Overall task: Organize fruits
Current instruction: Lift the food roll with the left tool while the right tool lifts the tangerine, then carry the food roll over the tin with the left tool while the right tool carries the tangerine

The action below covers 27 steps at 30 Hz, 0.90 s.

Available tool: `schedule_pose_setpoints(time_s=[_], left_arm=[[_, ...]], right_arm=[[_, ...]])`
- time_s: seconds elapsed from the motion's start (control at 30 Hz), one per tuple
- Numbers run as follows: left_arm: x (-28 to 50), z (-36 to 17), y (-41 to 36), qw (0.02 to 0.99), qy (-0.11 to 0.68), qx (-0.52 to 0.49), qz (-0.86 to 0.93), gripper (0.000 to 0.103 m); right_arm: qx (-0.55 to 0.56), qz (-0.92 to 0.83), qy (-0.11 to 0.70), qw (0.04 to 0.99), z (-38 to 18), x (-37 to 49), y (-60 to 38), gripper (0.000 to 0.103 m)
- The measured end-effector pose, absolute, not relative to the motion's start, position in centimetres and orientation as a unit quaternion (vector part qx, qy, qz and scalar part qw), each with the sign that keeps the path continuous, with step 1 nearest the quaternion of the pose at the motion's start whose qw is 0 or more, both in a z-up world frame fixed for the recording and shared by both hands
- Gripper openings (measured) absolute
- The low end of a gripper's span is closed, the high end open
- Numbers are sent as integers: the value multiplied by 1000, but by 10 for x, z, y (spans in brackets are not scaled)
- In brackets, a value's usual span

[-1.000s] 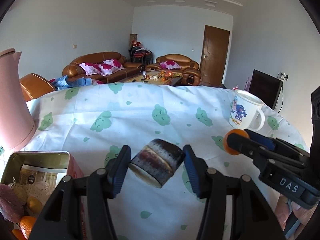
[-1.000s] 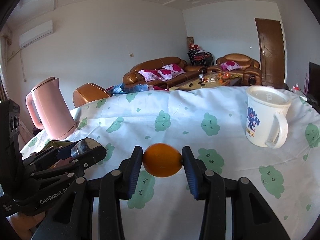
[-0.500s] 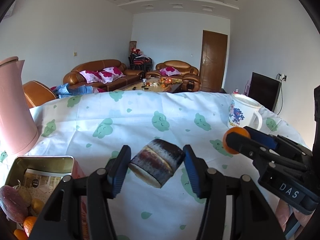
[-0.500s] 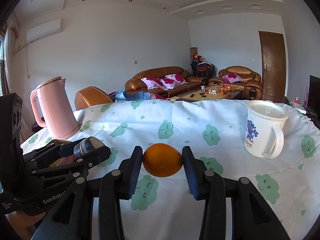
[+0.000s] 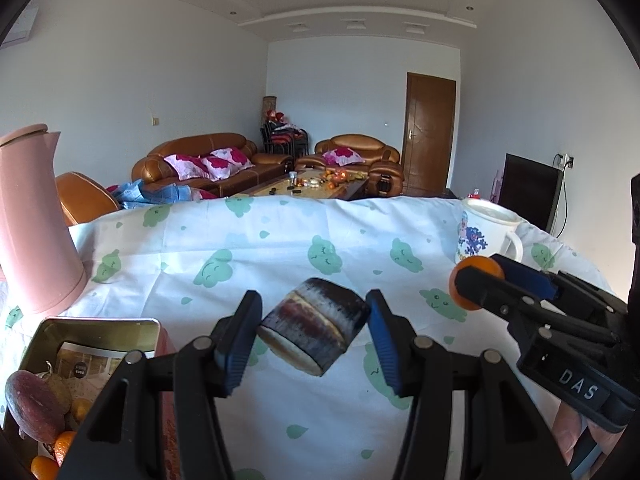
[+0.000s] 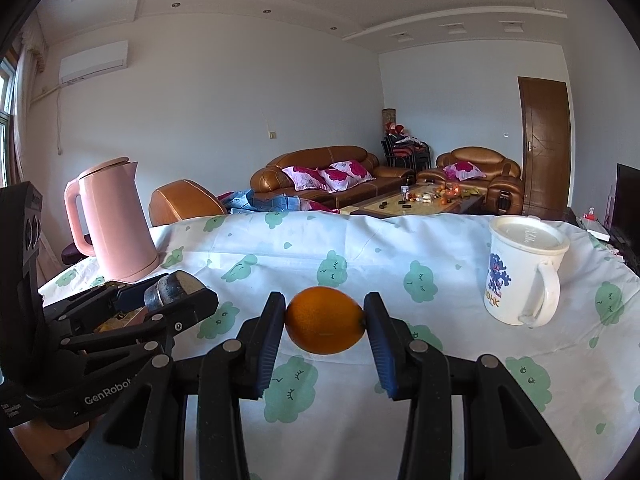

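Left hand-held gripper (image 5: 314, 334), "GenRobot", clamps dark cup (image 5: 314, 332); right hand-held gripper (image 6: 325, 320), "DAS", clamps orange (image 6: 325, 320).

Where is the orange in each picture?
Left wrist view: the orange is far right, peeking out behind the tip of the right claw, just below the white mug.
Right wrist view: the orange is in the middle, squeezed in the right claw, held above the tablecloth.
Shared landmark: the white mug, at the right in both views.
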<state>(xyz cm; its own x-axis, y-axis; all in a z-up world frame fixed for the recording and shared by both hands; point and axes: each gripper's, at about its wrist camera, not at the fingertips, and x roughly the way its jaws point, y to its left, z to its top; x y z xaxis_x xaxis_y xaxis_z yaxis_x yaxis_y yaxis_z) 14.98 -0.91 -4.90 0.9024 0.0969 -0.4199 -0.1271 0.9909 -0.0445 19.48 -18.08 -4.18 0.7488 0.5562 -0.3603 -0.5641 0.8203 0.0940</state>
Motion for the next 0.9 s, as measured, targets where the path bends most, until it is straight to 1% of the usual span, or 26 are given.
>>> schedule_pose_setpoints(time_s=[0.3, 0.9], left_arm=[[142, -46, -14, 979, 196, -19, 60, 55], [133, -45, -12, 978, 204, -19, 49, 55]], right_arm=[[-10, 298, 175, 938, -40, 187, -184, 43], [-20, 298, 163, 940, -39, 178, -181, 43]])
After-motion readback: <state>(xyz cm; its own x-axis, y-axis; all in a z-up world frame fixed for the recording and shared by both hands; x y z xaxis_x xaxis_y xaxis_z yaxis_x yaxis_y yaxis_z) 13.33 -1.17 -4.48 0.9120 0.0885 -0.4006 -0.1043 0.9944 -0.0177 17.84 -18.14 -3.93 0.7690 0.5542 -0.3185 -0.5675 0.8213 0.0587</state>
